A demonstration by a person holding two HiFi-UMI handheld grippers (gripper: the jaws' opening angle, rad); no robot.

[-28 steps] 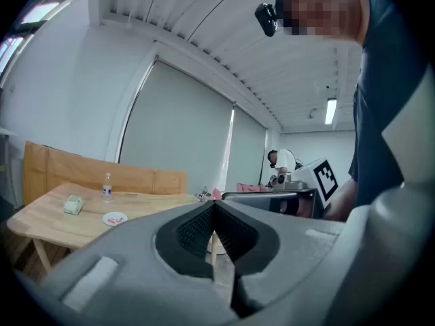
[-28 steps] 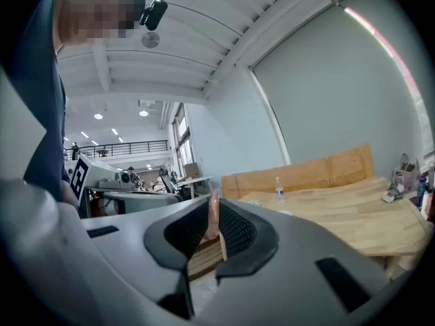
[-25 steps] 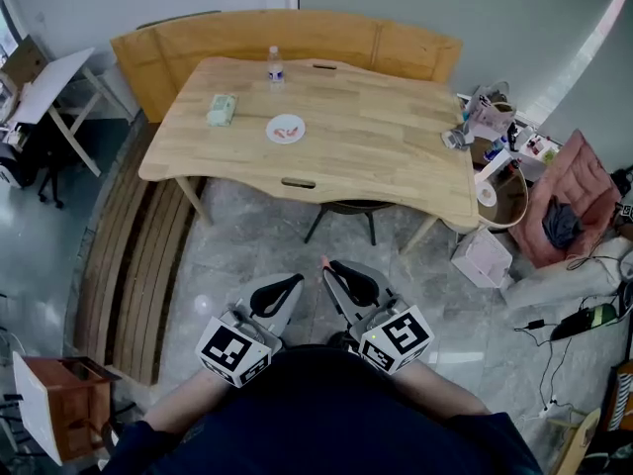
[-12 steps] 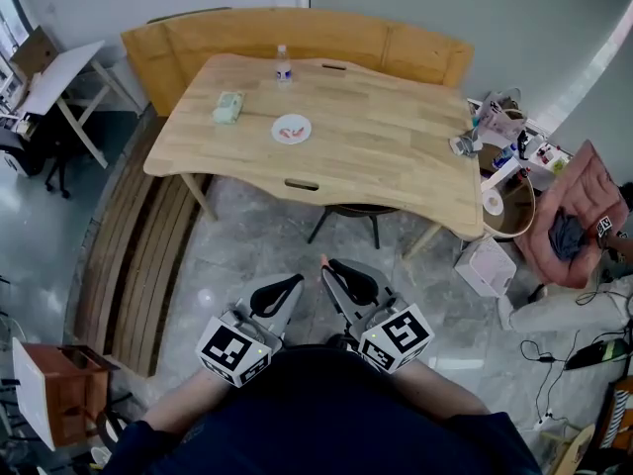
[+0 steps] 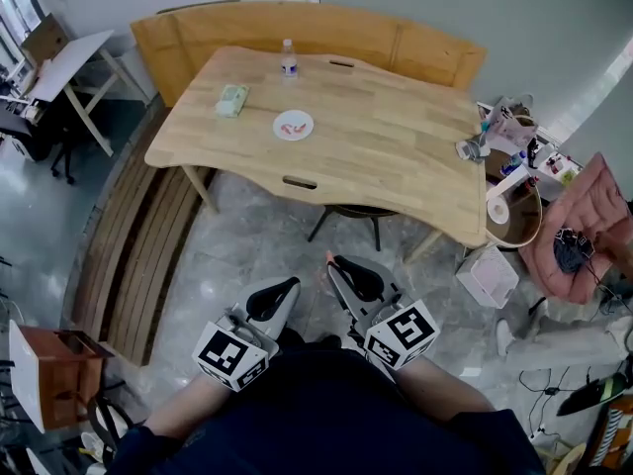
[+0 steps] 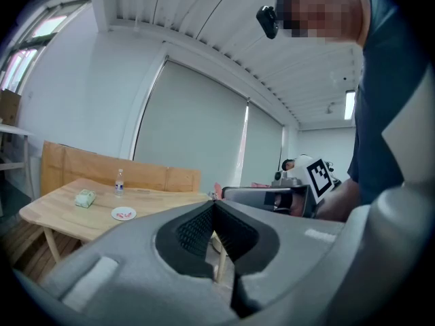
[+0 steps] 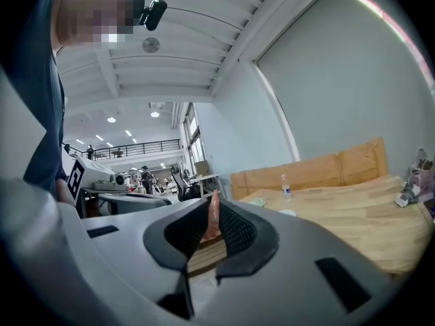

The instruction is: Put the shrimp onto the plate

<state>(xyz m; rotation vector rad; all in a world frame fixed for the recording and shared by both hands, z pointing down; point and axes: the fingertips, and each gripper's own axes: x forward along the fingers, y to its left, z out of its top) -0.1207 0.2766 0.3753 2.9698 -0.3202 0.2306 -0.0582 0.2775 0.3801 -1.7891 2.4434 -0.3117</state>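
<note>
- Two jaws of the right gripper (image 7: 213, 206) pinch a pink shrimp (image 7: 211, 219), whose tip pokes past them.
- The left gripper (image 6: 214, 206) has its jaws pressed together on nothing.
- Both are held low over the floor (image 5: 247, 236), well apart from the wooden table (image 5: 386, 156).
- On that table a white plate (image 5: 293, 125) carries pink pieces, near a bottle (image 5: 288, 59) and a green packet (image 5: 232, 100).

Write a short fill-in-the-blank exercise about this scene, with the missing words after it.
1. The right tool is shut on a pink ____.
2. The left tool is shut and holds ____.
3. The white plate lies on the wooden ____.
Missing words: shrimp; nothing; table.
</note>
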